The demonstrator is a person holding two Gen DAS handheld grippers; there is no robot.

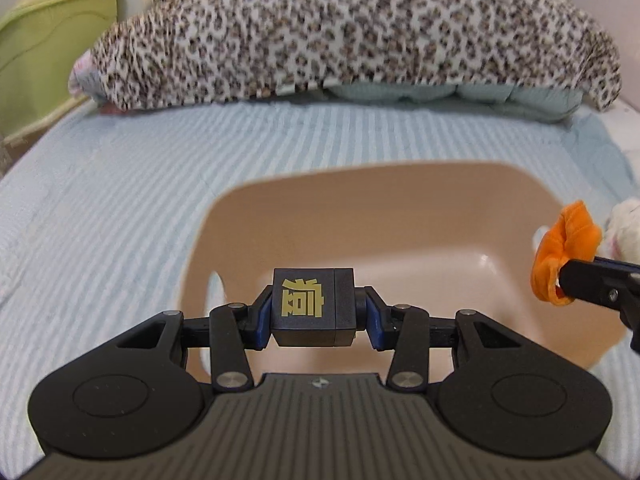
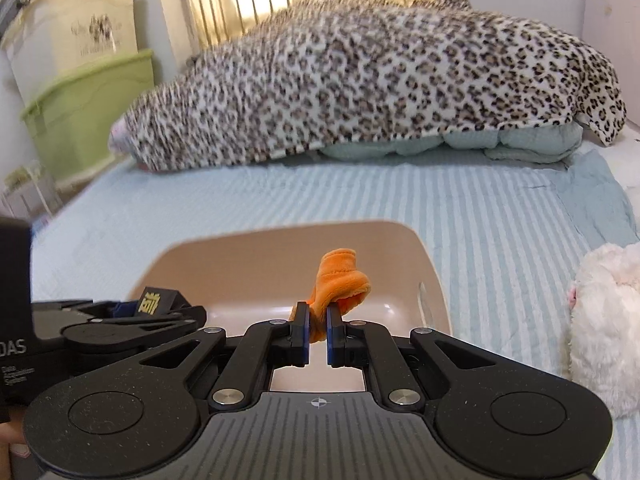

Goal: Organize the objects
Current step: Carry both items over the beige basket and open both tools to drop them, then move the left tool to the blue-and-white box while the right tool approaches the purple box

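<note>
A black cube (image 1: 313, 306) with a gold character is sitting clenched in the left tool (image 1: 314, 312), hanging over the tan plastic basin (image 1: 400, 200). The right tool (image 2: 318, 334) is gripping an orange plush piece (image 2: 340, 284) above that basin, which is resting on the striped bed (image 1: 120, 200). A white plush toy (image 2: 604, 320) is lying just beside the basin.

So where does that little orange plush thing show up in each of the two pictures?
Left wrist view: orange plush piece at the far right edge, pinched by the right gripper.
Right wrist view: centre, clamped between the fingers.
Shared landmark: the beige basin beneath it.
</note>
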